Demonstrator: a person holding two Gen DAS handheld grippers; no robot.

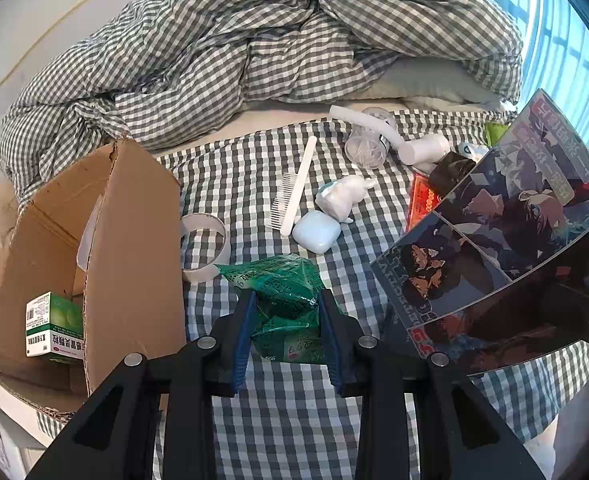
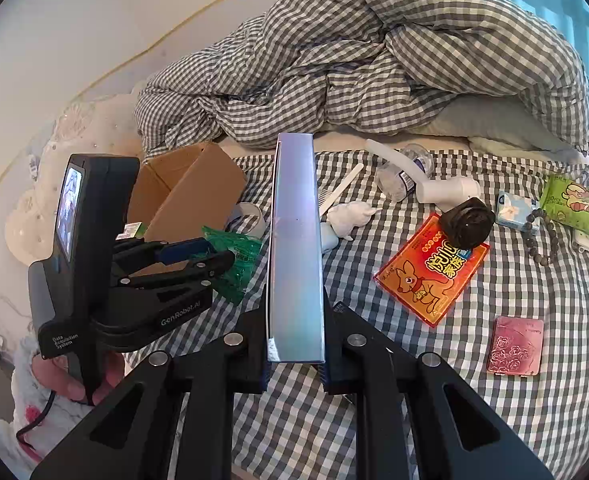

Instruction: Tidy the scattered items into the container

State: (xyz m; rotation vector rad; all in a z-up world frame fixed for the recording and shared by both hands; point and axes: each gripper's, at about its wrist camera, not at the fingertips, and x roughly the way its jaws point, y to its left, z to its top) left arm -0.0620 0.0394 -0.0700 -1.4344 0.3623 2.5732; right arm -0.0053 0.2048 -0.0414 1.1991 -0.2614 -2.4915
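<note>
**Two loads in the air, one narrow box**

Both hands are loaded. The left gripper [image 1: 285,330] has its blue-padded fingers [image 1: 243,336] clamped on a crinkly green plastic sachet pack [image 1: 282,300], held just right of the open brown cardboard box [image 1: 134,240] at the left edge of the checked bed sheet [image 1: 294,412]. The right gripper [image 2: 294,344] has its fingers pressed onto the flat sides of a slim glossy illustrated book [image 2: 296,248], which stands on edge, spine toward the camera.

The risks, as I read them: that book is smooth and tall above a low grip, so it could pivot or slide out if swung fast. The sachet pack is soft and squashed; it may slump or snag on the box's raised flap [image 1: 142,184] going in. And the two grippers sit close together near the box mouth, so a clash is possible if both go at once.

The box itself is plain corrugated card, torn along one edge, with a green-and-white medicine carton [image 1: 54,326] already lying inside. Plenty waits on the sheet: a white comb [image 1: 294,188], a pale blue earbud case [image 1: 317,231], a roll of clear tape [image 1: 204,248], an orange kangaroo-print packet [image 2: 432,268].
</note>
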